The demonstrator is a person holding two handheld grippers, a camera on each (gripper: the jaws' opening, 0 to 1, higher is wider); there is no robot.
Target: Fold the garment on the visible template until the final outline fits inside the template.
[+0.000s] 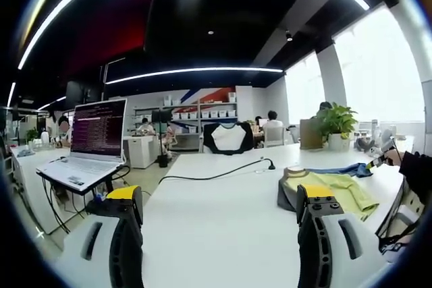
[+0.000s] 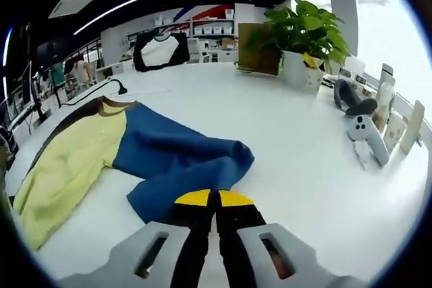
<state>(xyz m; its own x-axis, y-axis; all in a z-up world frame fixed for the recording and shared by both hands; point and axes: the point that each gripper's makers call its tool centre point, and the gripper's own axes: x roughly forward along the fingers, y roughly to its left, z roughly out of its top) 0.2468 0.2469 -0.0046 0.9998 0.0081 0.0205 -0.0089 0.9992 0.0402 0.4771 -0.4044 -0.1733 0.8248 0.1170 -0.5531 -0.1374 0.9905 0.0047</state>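
Observation:
The garment [image 2: 169, 156] lies crumpled on the white table [image 2: 297, 166], with a yellow half [image 2: 71, 166] on the left and a blue half on the right. A dark layer [image 2: 50, 136] shows along the yellow half's far edge. My right gripper [image 2: 214, 199] is shut, its yellow tips pinching the near edge of the blue cloth. In the left gripper view the garment [image 1: 331, 188] sits at the right. My left gripper [image 1: 219, 197] hovers open over bare table to the left of it, holding nothing. At the far right the right gripper [image 1: 376, 161], held by a sleeved hand, meets the blue edge.
A black cable [image 1: 216, 175] runs across the table's far part. A potted plant [image 2: 300, 32] and white handheld devices [image 2: 368, 136] stand along the window side. An open laptop [image 1: 94, 139] sits on a stand to the left of the table. People sit at desks in the back.

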